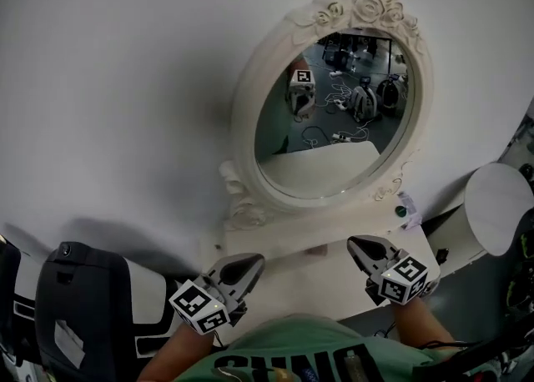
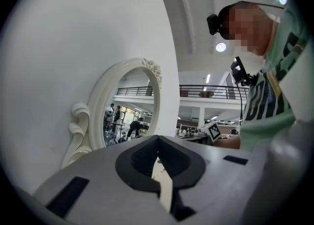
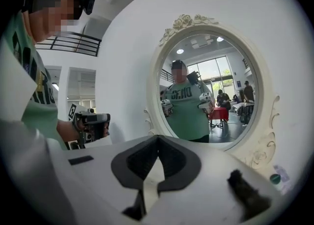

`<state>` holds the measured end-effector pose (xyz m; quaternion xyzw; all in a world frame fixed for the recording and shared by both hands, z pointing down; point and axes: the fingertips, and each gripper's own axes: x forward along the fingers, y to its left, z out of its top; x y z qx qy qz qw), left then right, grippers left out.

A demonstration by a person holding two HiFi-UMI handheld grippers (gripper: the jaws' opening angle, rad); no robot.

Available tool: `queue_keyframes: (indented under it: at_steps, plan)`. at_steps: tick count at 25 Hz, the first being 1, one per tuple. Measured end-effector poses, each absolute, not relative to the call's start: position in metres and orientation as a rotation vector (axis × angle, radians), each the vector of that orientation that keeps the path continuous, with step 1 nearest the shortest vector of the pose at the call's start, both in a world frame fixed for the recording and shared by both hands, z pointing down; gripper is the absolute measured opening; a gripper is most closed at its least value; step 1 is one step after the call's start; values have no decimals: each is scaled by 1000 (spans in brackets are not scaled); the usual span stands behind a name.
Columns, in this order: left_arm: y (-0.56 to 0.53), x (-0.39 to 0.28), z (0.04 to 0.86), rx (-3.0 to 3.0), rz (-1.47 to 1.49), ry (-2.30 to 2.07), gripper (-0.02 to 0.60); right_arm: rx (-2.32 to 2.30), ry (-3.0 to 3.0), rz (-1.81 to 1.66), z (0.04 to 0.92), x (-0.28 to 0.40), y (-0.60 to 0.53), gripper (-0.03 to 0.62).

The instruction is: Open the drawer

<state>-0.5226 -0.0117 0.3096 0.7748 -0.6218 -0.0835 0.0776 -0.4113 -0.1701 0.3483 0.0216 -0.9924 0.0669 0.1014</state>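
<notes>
Left tongs point(image 1: 253, 263) and right tongs point(image 1: 357, 247): both clenched, empty, well apart over the front edge of the white worktop point(image 1: 309, 284). Oval mirror point(image 1: 334, 122) behind. Drawer front: cannot be made out.

We see a dim, grey head view, a soft shadow on the wall point(image 1: 125, 55) left of the mirror point(image 1: 334, 113). Gripper views are brighter under ceiling lamps point(image 2: 221, 47), fisheye-bent, black at the corners, near parts blurred.
</notes>
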Motion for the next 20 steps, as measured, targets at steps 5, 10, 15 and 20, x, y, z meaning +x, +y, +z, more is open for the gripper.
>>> queue_keyframes:
  at_steps: [5,10,15,20]
  plan:
    - [-30,-521,325,2407,-311,-1638,9,277,-2882,232,365,-385,-161,11]
    - [-57,-480,344,2469,-282,-1401,9,511,-2837,275,372,-328,-170,11]
    - [-91,-402,353,2546,-205,-1235,9,679,-2819,342,385,-250,-189,11]
    - [-126,-314,357,2601,-140,-1139,9,763,-2812,403,401,-165,-200,11]
